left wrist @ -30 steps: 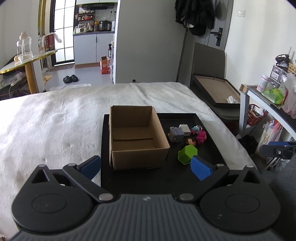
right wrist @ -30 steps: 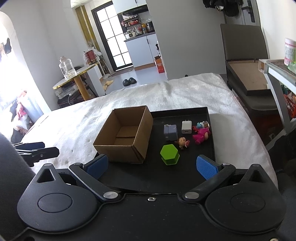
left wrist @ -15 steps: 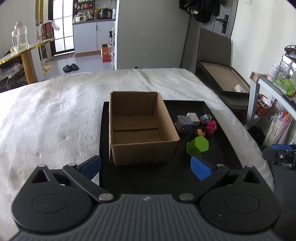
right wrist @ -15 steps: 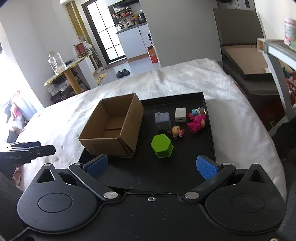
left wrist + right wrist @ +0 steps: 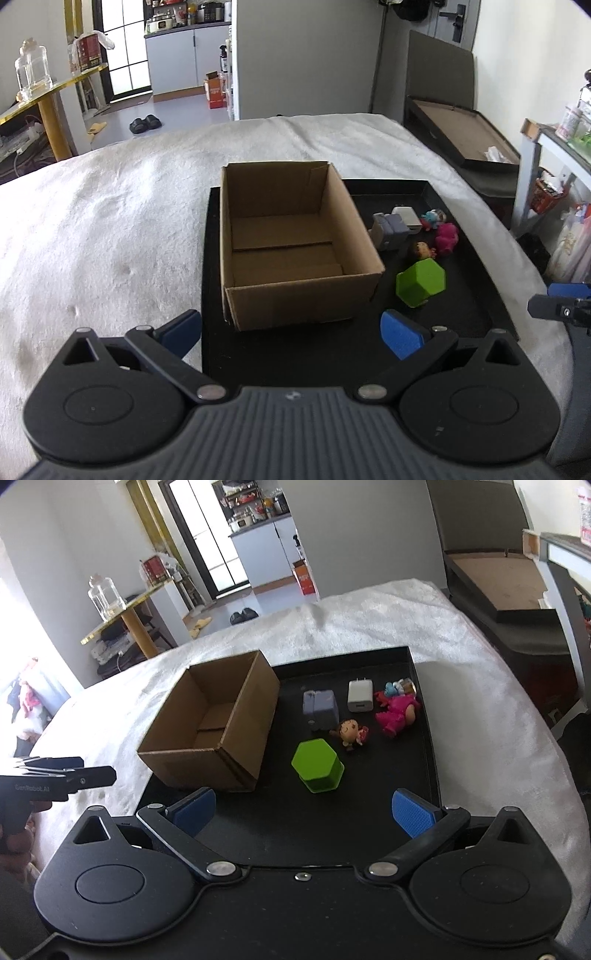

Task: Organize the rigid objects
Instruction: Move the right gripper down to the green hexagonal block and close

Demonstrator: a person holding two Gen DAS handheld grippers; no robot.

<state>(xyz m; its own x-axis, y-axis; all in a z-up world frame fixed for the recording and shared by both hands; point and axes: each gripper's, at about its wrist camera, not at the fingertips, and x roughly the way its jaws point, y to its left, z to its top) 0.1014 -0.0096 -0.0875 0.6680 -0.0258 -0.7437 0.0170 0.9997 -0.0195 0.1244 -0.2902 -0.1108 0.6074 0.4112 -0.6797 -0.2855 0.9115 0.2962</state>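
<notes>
An open, empty cardboard box [image 5: 291, 243] [image 5: 214, 723] stands on the left part of a black tray [image 5: 461, 317] [image 5: 428, 760]. Right of the box lie a green hexagonal block [image 5: 421, 282] [image 5: 317, 770], a grey-lilac block [image 5: 389, 230] [image 5: 320, 708], a white charger [image 5: 406, 217] [image 5: 360, 696], a small brown-haired doll [image 5: 421, 250] [image 5: 349, 733], a pink figure [image 5: 447, 238] [image 5: 397, 712] and a small blue figure [image 5: 397, 686]. My left gripper [image 5: 291, 332] is open just before the box's near wall. Open too, my right gripper [image 5: 303, 812] hovers near the green block.
The tray rests on a white fuzzy cover [image 5: 110, 229] [image 5: 498, 716] over a bed. A dark case [image 5: 465, 136] lies open at the right, beside a small table [image 5: 554, 144]. At the far left stands a gold-topped table [image 5: 125, 616] with a glass jar.
Both grippers have moved forward and closer to the tray, so the box and the small objects look larger. Nothing on the tray has moved.
</notes>
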